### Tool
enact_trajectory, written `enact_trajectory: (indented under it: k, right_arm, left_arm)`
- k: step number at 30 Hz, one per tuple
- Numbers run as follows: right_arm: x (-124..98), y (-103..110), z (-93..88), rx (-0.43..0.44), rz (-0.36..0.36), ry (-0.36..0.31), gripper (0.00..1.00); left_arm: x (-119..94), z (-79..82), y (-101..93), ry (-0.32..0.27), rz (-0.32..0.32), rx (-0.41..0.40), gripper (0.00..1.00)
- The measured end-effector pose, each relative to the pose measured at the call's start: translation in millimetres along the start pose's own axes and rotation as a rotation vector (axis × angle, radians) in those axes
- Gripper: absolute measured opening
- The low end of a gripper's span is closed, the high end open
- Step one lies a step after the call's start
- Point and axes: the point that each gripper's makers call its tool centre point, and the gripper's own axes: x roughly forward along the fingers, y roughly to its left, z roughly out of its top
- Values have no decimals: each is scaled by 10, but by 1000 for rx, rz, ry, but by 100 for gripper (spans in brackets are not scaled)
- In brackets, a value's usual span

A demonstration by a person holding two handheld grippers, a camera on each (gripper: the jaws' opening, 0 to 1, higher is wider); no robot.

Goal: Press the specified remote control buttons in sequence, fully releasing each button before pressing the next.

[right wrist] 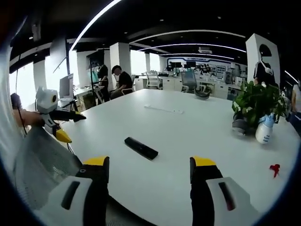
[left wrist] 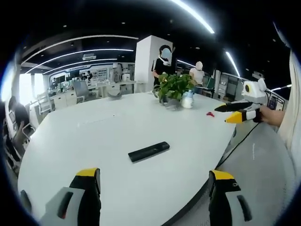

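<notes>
A black remote control point(left wrist: 148, 151) lies flat on the white table point(left wrist: 94, 136), a little beyond my left gripper point(left wrist: 154, 173), whose jaws stand wide apart with nothing between them. My right gripper point(left wrist: 226, 114) comes in from the right past the table edge, held by a hand, with its jaws parted. In the right gripper view the remote point(right wrist: 141, 148) lies just ahead of my right gripper point(right wrist: 149, 161), which is open and empty. The left gripper point(right wrist: 70, 127) hovers at the left off the table point(right wrist: 188, 132), open too.
A potted plant point(left wrist: 174, 87) and a white spray bottle point(left wrist: 188, 100) stand at the far side, with a small red object point(left wrist: 210, 113) nearby. The plant point(right wrist: 256, 101), bottle point(right wrist: 264, 129) and red object point(right wrist: 274, 168) sit at the right. People stand and sit in the background.
</notes>
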Motion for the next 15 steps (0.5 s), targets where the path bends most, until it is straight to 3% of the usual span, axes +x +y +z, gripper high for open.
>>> enact_trajectory:
  k: [8, 15]
  right_arm:
    - [34, 72, -47, -31, 24, 31, 72]
    - [22, 49, -38, -24, 19, 25, 72]
  left_arm:
    - [-21, 33, 37, -18, 17, -17, 100]
    - [-3, 6, -12, 1, -5, -7, 100]
